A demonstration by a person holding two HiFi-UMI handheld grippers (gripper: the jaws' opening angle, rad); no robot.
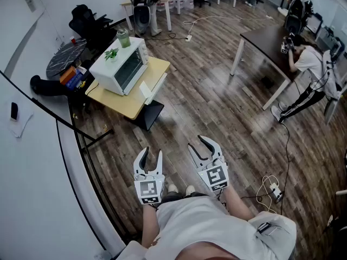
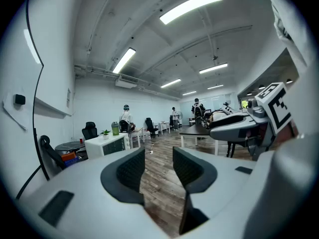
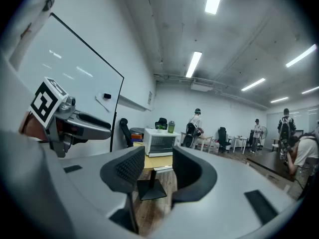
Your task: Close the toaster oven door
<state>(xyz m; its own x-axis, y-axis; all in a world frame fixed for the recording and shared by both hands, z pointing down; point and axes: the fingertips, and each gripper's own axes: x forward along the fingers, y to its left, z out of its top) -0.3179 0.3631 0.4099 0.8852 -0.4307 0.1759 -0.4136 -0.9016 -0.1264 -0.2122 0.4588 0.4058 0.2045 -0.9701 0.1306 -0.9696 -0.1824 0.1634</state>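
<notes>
Head view puts the toaster oven point(image 1: 122, 66) well off on the table point(image 1: 160, 68) by the wall, while left gripper point(image 1: 152, 153) and right gripper point(image 1: 196, 142) hold nothing, fingers drawn together; I'd guess its hinged glass door swings lightly, best pushed near its top edge.

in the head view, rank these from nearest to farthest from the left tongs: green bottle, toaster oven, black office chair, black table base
1. Black table base: on the floor, just ahead of the left tongs.
2. Toaster oven: higher in the view and to the left of the base.
3. Green bottle: at the oven's far end.
4. Black office chair: farthest, at the top left.
</notes>
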